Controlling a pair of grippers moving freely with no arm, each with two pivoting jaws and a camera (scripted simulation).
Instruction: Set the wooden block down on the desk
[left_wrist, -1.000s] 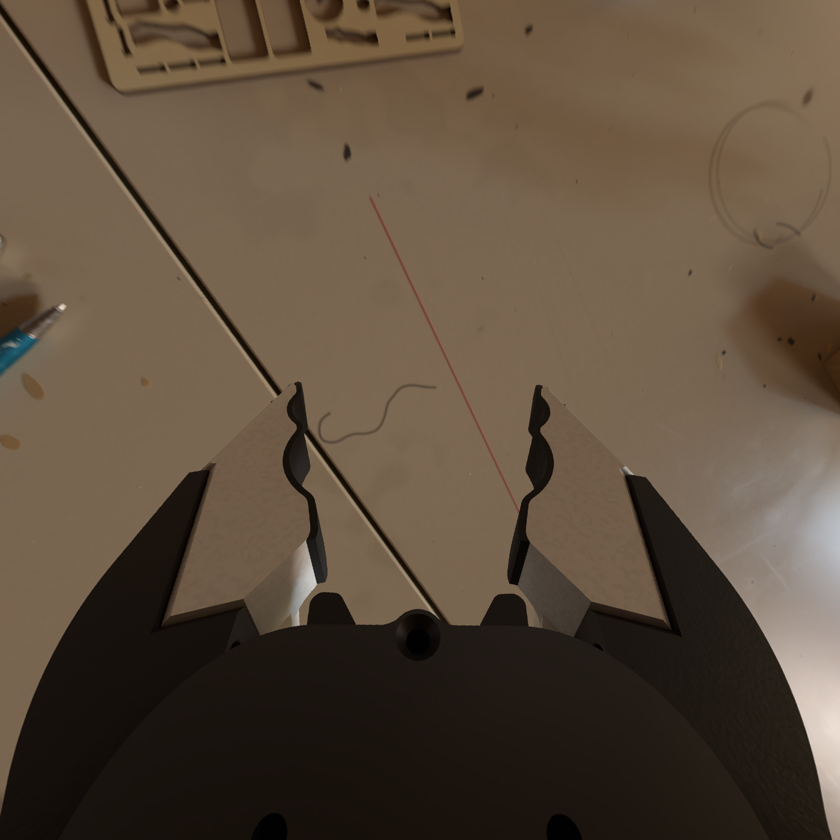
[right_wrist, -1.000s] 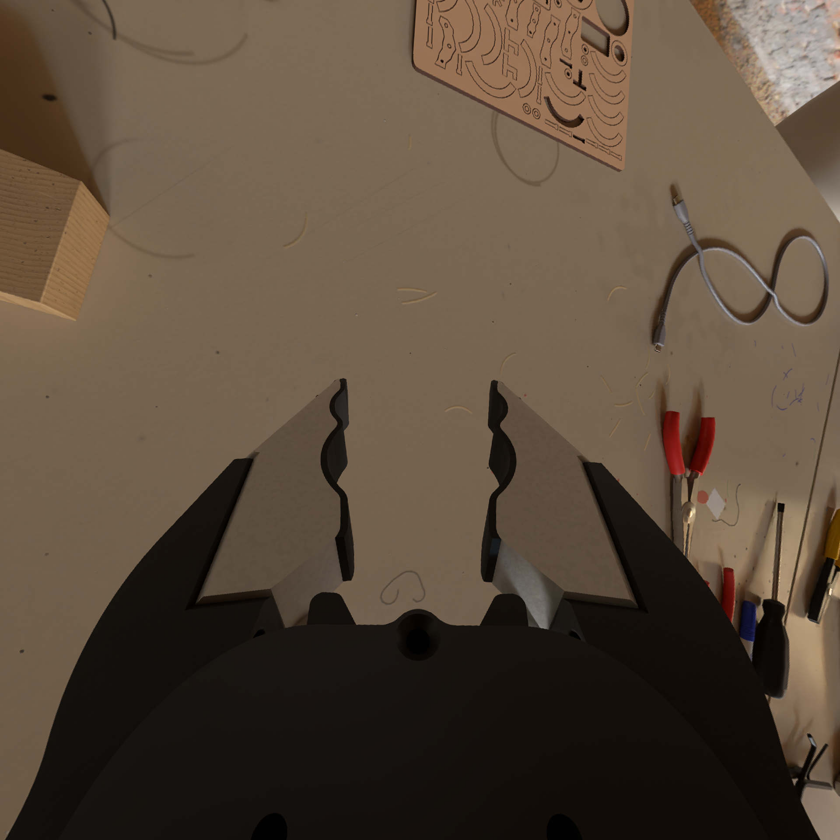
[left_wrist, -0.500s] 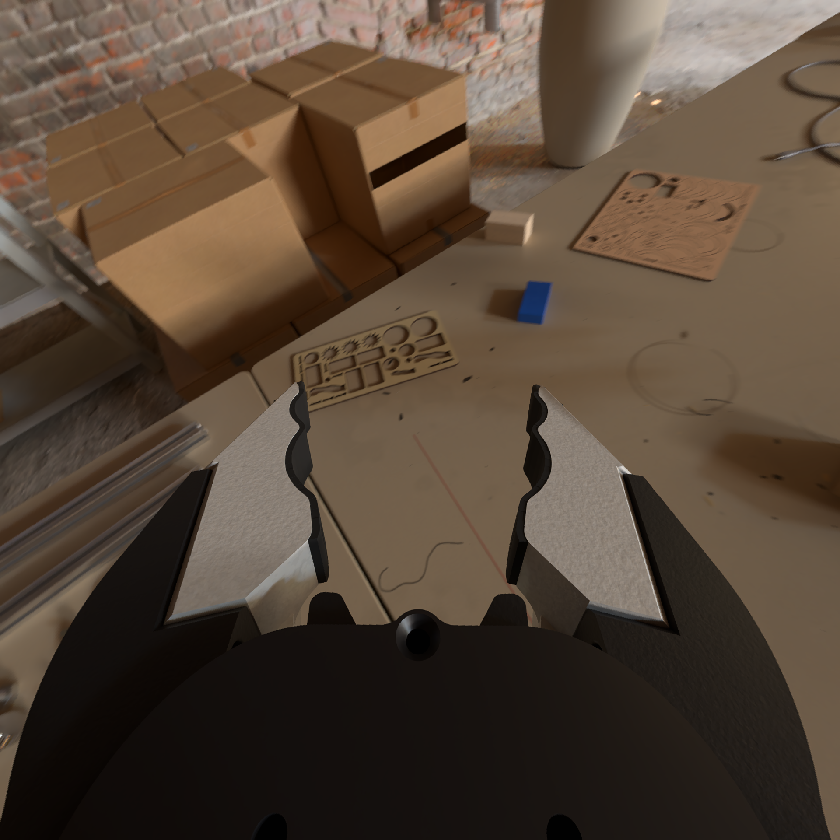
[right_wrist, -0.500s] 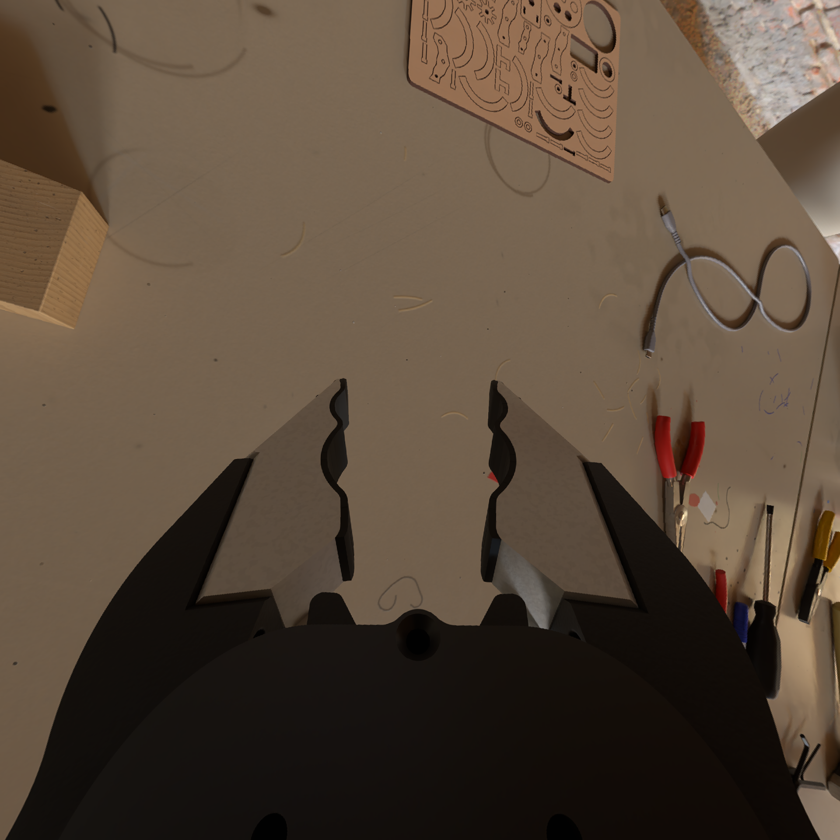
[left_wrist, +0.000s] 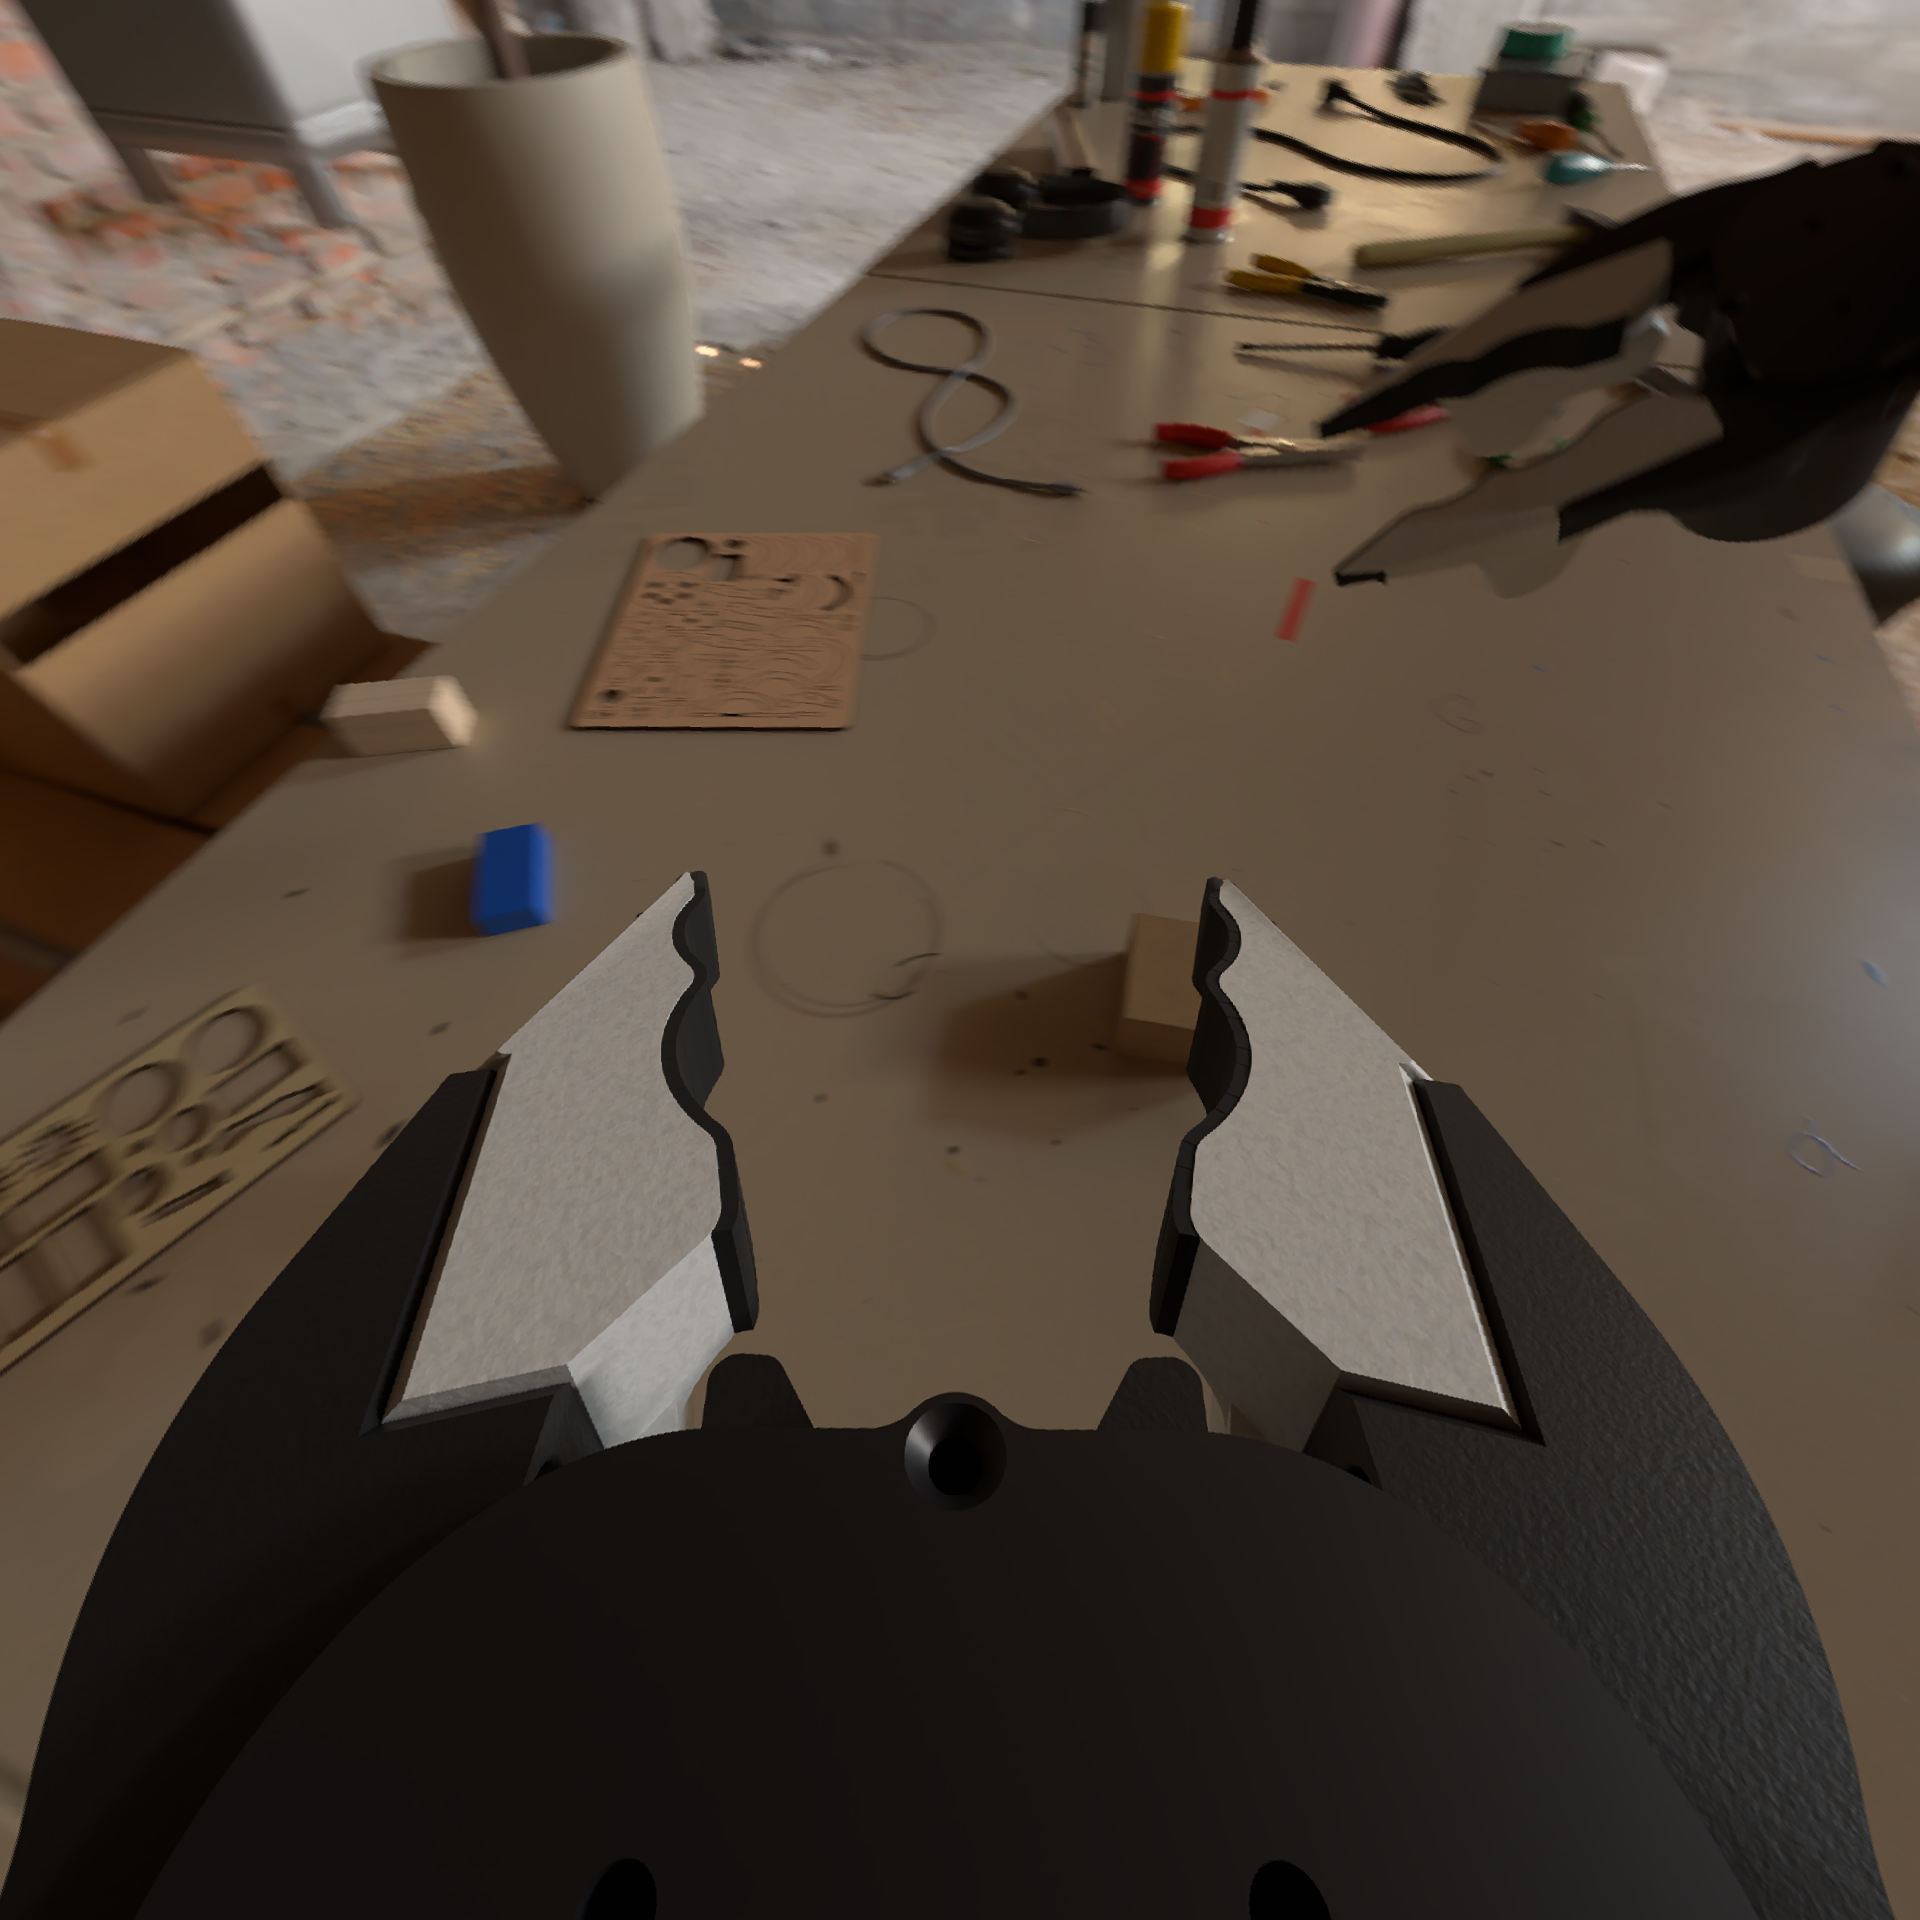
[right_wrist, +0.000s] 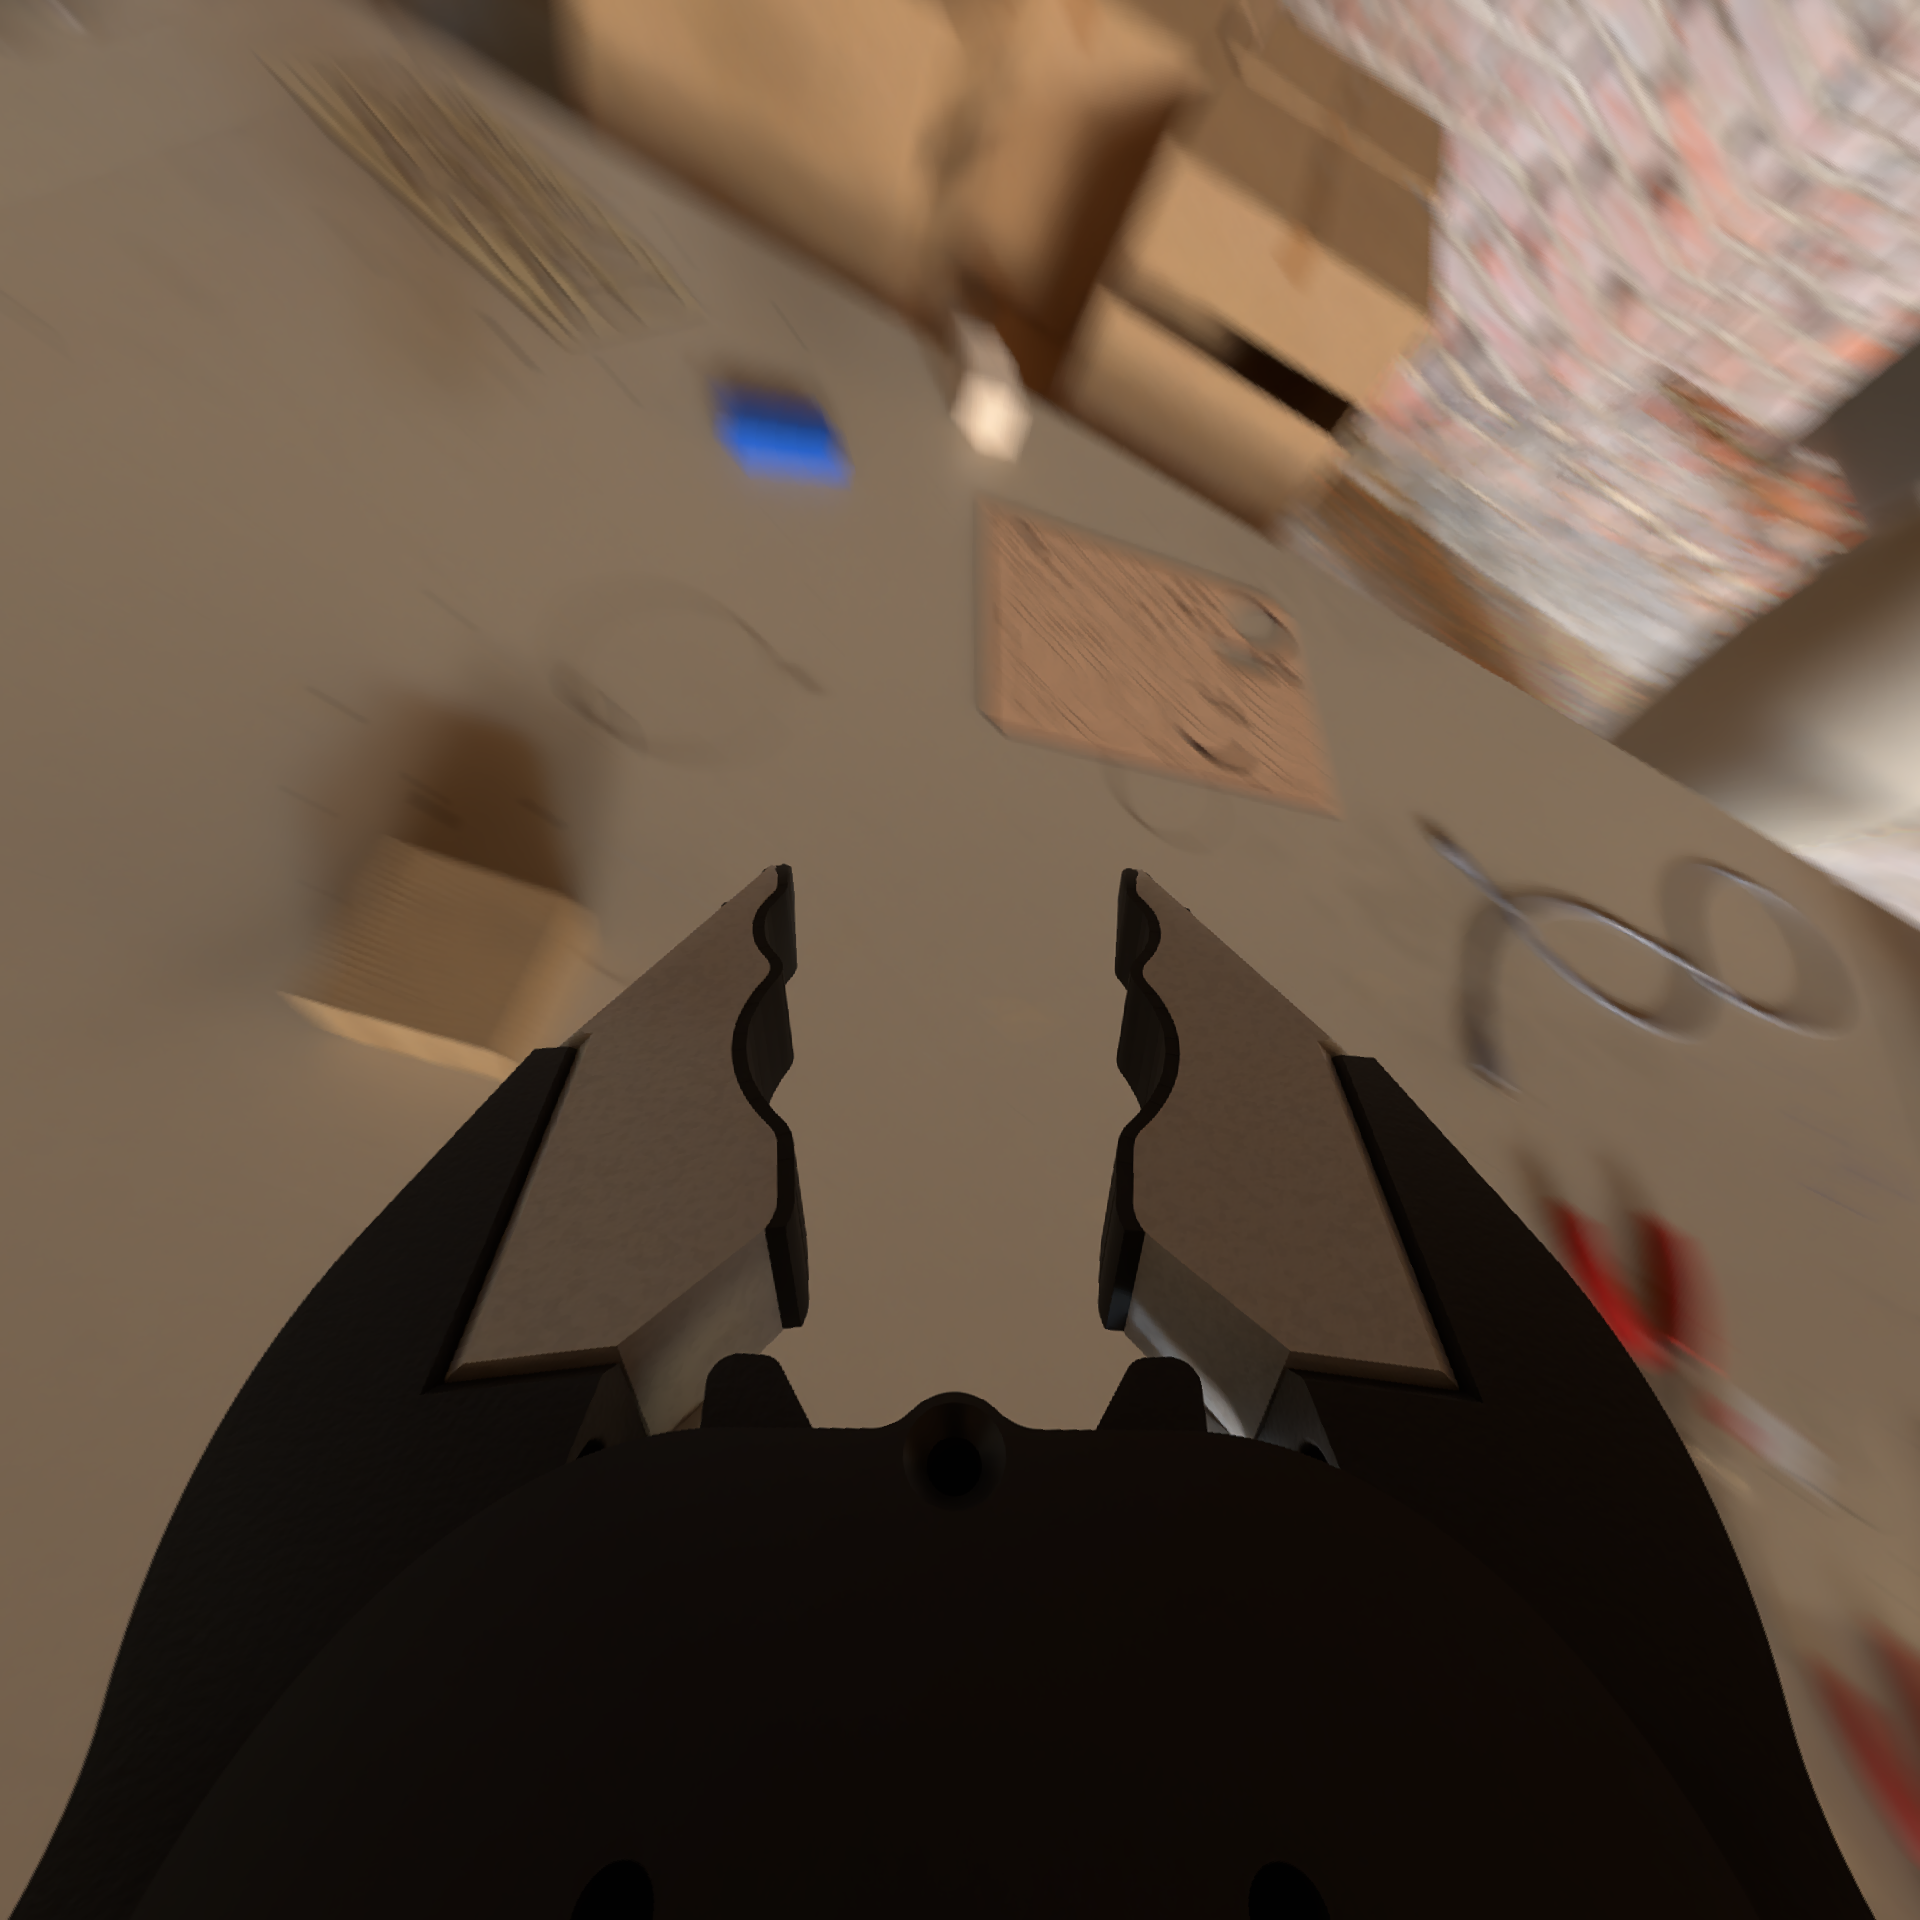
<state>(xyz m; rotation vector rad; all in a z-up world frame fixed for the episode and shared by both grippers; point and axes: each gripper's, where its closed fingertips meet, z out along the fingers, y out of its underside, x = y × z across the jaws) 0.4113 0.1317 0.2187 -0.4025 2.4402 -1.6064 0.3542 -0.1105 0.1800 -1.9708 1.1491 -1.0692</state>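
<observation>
While I look along my left gripper (left_wrist: 956, 904), I see its two fingers spread wide with nothing between them. The wooden block (left_wrist: 1158, 997) sits flat on the desk (left_wrist: 1351, 883) just past the tip of the finger on my right side, and that finger hides part of it. A dark shadow lies on the desk beside the block, toward the middle of my fingers.

Farther ahead and off to the left is a small blue block (left_wrist: 511, 878), and past that a second pale wooden block (left_wrist: 400, 714) near the desk edge. Straight ahead lies a thin brown cut-out board (left_wrist: 727, 632). Another cut-out sheet (left_wrist: 135, 1132) is close on my left. A grey cable (left_wrist: 951, 400) curls farther on, with red-handled pliers (left_wrist: 1236, 452) off to the right.

My right gripper (left_wrist: 1340, 499) hangs above the desk up ahead on the right, well apart from the block. Through its own camera (very blurry), the right gripper (right_wrist: 954, 894) has its fingers apart too and holds nothing. From there the wooden block (right_wrist: 447, 935) is on the desk just left of the left finger.
</observation>
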